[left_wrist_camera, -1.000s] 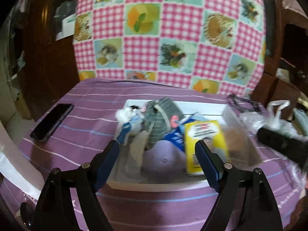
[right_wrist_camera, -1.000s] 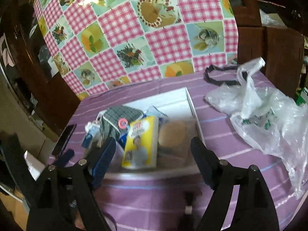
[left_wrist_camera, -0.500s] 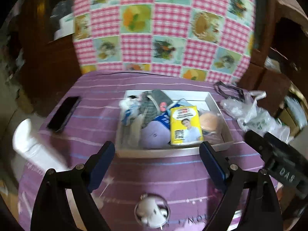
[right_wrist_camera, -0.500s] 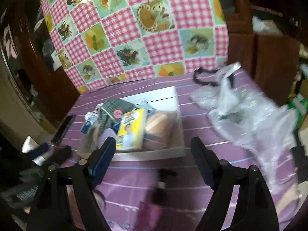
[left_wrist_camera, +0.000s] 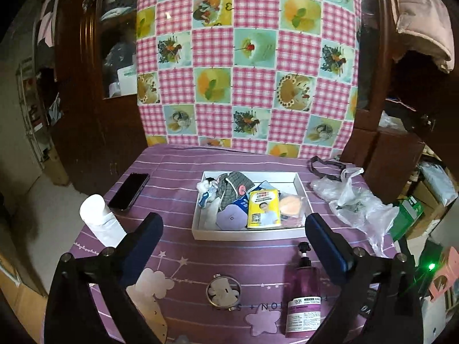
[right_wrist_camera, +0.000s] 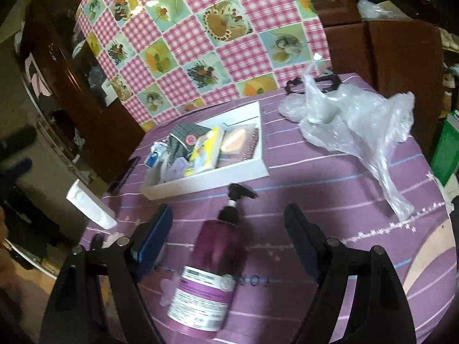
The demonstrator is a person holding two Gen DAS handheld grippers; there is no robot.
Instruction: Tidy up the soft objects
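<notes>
Tongs left [left_wrist_camera: 233,230] and right [right_wrist_camera: 228,229] spread, hovering near table edge; white tray [left_wrist_camera: 246,234] beyond.

Pump bottle [right_wrist_camera: 213,261] between right tool [right_wrist_camera: 228,229] and tray [right_wrist_camera: 206,185]; bare cloth [left_wrist_camera: 178,189] left of tray.

Pump bottle's [right_wrist_camera: 209,269] label blurred, unreadable — base cut off by the left-wrist frame's lower edge

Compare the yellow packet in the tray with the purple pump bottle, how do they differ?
The yellow packet lies flat inside the white tray; the purple pump bottle stands upright on the tablecloth outside it. The packet is flat and rectangular; the bottle is tall with a black pump. Both carry printed labels.
</notes>
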